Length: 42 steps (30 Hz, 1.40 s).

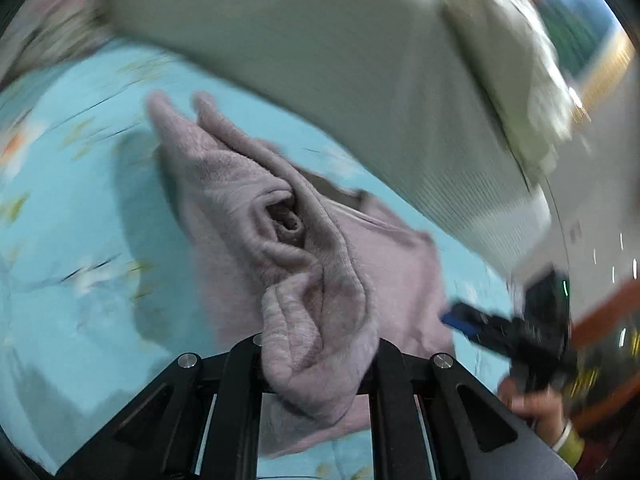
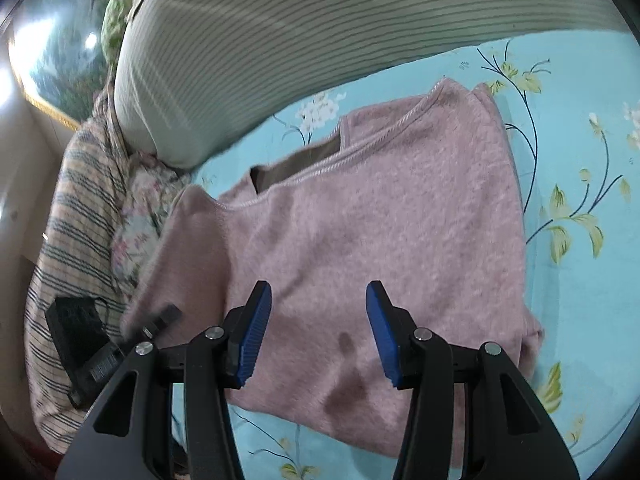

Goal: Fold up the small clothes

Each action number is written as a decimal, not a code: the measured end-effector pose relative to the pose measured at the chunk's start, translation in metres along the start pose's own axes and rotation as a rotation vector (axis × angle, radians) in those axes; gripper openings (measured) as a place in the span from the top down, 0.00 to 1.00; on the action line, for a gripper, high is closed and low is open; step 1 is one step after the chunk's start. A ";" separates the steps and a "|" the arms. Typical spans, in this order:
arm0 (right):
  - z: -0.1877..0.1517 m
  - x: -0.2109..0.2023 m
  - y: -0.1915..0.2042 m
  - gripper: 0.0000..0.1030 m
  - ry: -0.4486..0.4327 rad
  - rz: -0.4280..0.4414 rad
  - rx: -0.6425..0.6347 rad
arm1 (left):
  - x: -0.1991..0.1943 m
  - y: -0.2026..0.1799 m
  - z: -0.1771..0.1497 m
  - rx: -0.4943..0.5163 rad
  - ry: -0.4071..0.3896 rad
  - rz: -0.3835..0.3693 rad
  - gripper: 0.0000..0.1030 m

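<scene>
My left gripper [image 1: 318, 354] is clamped on a bunched sleeve of the pink sweater [image 2: 372, 232]; right gripper [image 2: 320, 332] hangs open over its body. Sweater lies on the blue sheet [image 2: 580, 128], partly folded I think. Final folds remain; pillow [image 2: 260, 48] beyond.

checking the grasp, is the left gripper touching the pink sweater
Touching. The left wrist view shows the left gripper shut on a bunched fold of the pink sweater.

Fuzzy matt pink knit sweater [image 2: 372, 216]; smooth printed cotton sheet [image 2: 580, 288]; ribbed blue pads [image 2: 256, 336]
</scene>
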State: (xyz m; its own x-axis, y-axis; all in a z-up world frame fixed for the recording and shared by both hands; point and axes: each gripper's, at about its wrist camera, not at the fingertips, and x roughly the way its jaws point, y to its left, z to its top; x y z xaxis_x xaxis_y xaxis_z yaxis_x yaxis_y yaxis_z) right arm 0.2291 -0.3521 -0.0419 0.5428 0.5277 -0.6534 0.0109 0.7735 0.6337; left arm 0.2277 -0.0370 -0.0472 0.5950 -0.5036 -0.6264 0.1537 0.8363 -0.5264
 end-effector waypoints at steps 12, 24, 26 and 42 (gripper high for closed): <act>0.023 0.064 -0.012 0.48 0.146 0.104 0.065 | 0.081 -0.054 -0.045 0.212 0.238 -0.057 0.91; 0.065 0.142 0.045 0.75 0.194 0.112 -0.063 | 0.083 -0.070 -0.045 0.228 0.238 -0.052 0.91; 0.070 0.138 0.049 0.85 0.193 0.098 -0.075 | 0.083 -0.073 -0.044 0.235 0.237 -0.047 0.91; 0.041 -0.002 -0.050 0.87 -0.017 -0.058 -0.005 | 0.137 -0.177 -0.061 0.373 0.345 -0.244 0.90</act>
State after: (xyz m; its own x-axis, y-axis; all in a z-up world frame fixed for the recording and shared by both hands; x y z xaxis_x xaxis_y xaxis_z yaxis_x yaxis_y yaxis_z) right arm 0.2619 -0.4060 -0.0547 0.5556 0.4759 -0.6818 0.0388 0.8042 0.5930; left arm 0.2338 -0.2672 -0.0747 0.2245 -0.6813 -0.6967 0.5606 0.6751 -0.4795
